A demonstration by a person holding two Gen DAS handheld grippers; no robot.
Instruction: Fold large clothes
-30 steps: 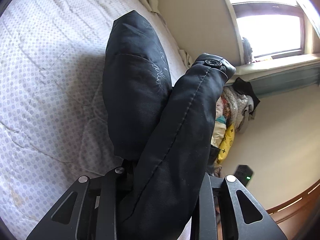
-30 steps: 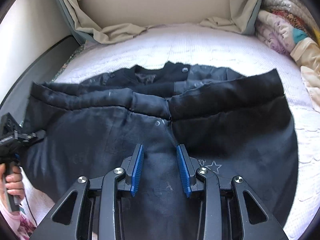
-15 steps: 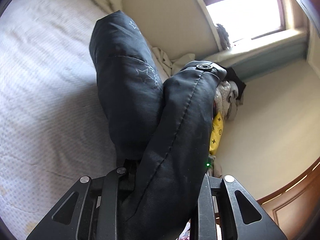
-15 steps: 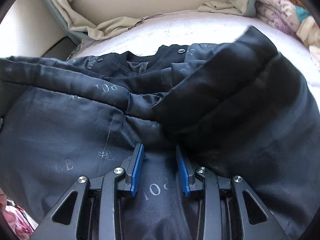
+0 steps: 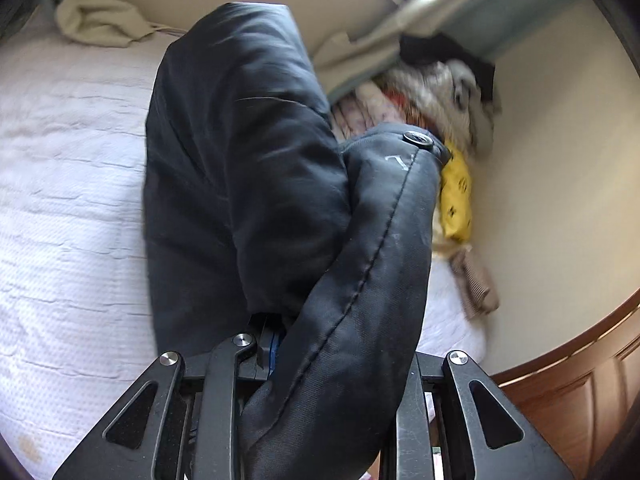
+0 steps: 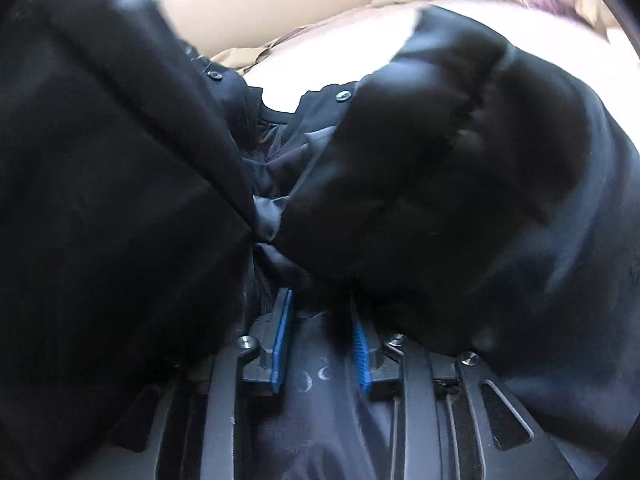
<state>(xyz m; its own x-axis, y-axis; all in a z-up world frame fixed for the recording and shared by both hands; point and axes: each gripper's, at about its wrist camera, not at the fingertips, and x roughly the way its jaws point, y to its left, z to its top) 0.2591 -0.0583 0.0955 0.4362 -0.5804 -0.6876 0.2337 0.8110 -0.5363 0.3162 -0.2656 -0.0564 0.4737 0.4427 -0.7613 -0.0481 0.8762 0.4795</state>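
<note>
A large black padded jacket (image 5: 260, 184) with snap buttons hangs in front of the left wrist camera. My left gripper (image 5: 316, 344) is shut on its edge and holds it up above the white bedspread (image 5: 68, 208); the fingertips are hidden by cloth. In the right wrist view the jacket (image 6: 460, 168) fills the frame, bunched and folded toward the camera. My right gripper (image 6: 322, 344) shows its blue pads (image 6: 282, 340) a hand's width apart with jacket cloth lying between them, not pinched.
A pile of folded clothes and a yellow cloth (image 5: 452, 200) sits against the cream wall (image 5: 560, 160) at the bed's right. A beige sheet (image 5: 96, 20) is crumpled at the headboard. A wooden panel (image 5: 580, 392) stands at lower right.
My left gripper has lifted the jacket edge and swung right, toward the clothes pile. In the right wrist view the jacket has risen and folded toward the camera, now covering most of the bed.
</note>
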